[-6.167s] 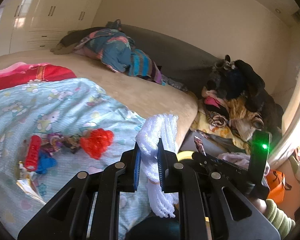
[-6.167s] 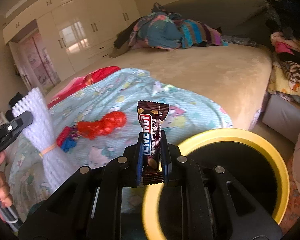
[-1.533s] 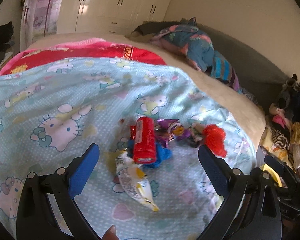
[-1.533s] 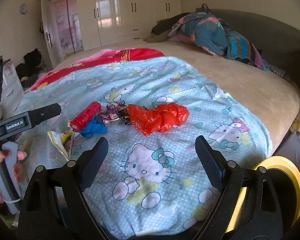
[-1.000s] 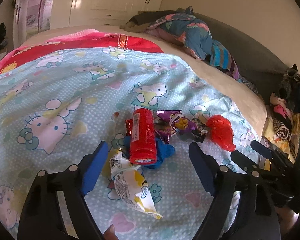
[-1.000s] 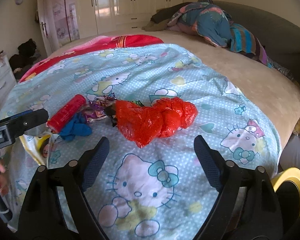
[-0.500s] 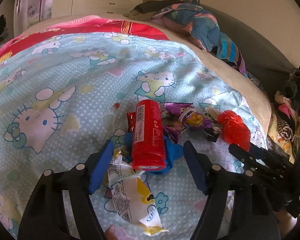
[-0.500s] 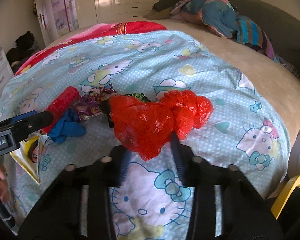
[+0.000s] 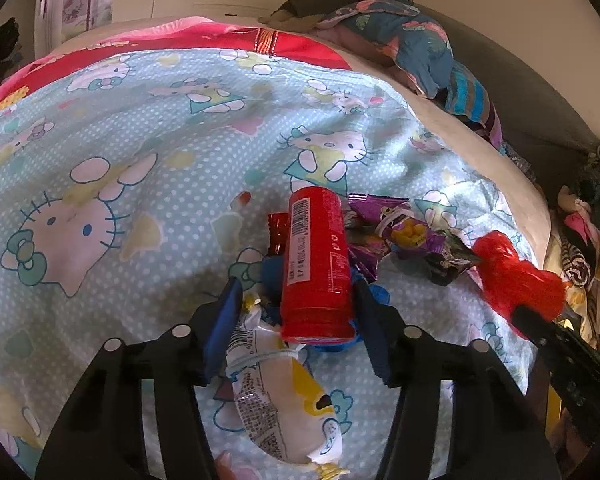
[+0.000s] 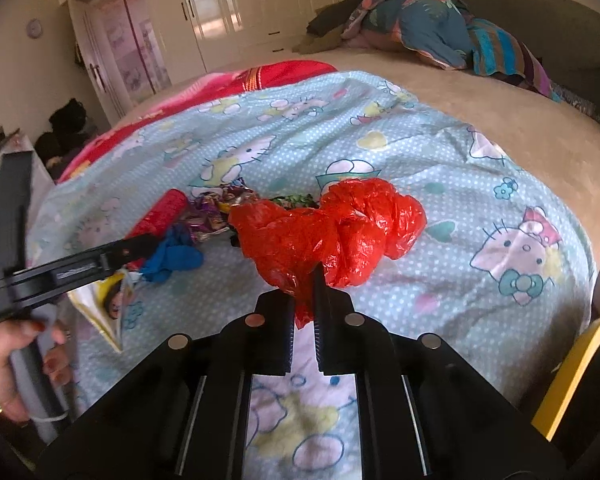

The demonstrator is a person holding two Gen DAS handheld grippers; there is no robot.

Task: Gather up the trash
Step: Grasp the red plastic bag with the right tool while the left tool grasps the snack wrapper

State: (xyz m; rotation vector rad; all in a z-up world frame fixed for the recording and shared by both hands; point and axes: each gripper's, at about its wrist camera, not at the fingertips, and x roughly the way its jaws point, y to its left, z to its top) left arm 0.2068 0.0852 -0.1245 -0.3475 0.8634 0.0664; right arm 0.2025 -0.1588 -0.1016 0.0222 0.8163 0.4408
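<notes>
Trash lies on a light-blue cartoon-cat blanket (image 9: 120, 152). A red tube (image 9: 316, 260) lies between the fingers of my left gripper (image 9: 296, 292), whose jaws are closing; a gap still shows on the tube's left side. Under the tube are a blue crumpled scrap (image 9: 374, 294) and a white-and-yellow snack packet (image 9: 276, 392). Purple wrappers (image 9: 404, 228) lie just right of it. My right gripper (image 10: 306, 300) is shut on the lower edge of a crumpled red plastic bag (image 10: 332, 228). The same bag (image 9: 516, 276) shows at the right of the left wrist view.
A yellow-rimmed bin (image 10: 572, 368) stands at the bed's near right corner. A person's hand (image 10: 20, 360) grips the left gripper's handle. Bundled clothes (image 10: 420, 28) lie at the far end of the beige bed, with white wardrobes (image 10: 236, 8) behind.
The right jaws went from wide apart to shut on the red bag. The left gripper sank toward the red tube and its jaws narrowed around it.
</notes>
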